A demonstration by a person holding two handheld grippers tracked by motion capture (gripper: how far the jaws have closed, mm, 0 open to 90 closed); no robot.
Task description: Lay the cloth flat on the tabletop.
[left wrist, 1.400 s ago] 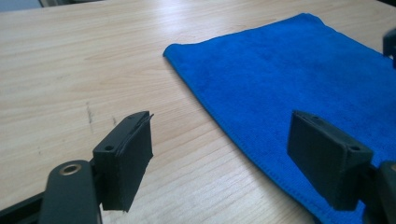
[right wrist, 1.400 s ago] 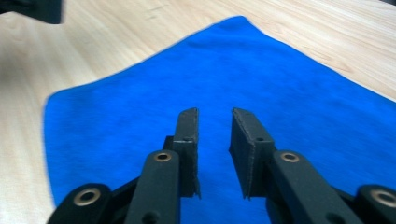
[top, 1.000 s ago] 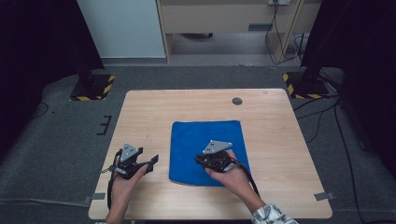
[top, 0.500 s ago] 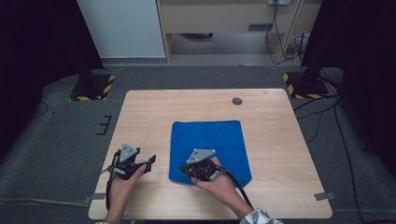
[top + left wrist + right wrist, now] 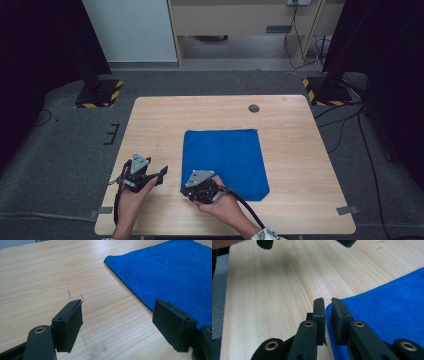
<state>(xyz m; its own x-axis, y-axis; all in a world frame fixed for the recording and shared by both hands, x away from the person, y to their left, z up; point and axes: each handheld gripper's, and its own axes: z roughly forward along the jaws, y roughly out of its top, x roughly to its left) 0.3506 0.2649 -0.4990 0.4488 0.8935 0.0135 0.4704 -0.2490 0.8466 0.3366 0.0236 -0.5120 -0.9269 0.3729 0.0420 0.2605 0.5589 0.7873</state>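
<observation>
Wooden table on grey carpet, blue cloth spread flat near its front, two hand-held grippers at the cloth's near-left corner.

High view: left gripper hangs beside the cloth; right gripper sits at the corner. Left gripper view: jaws stand wide apart over bare wood, cloth just beside. Right gripper view: jaws have just been opening, a narrow gap showing, with the cloth's corner between them, unpinched.
</observation>
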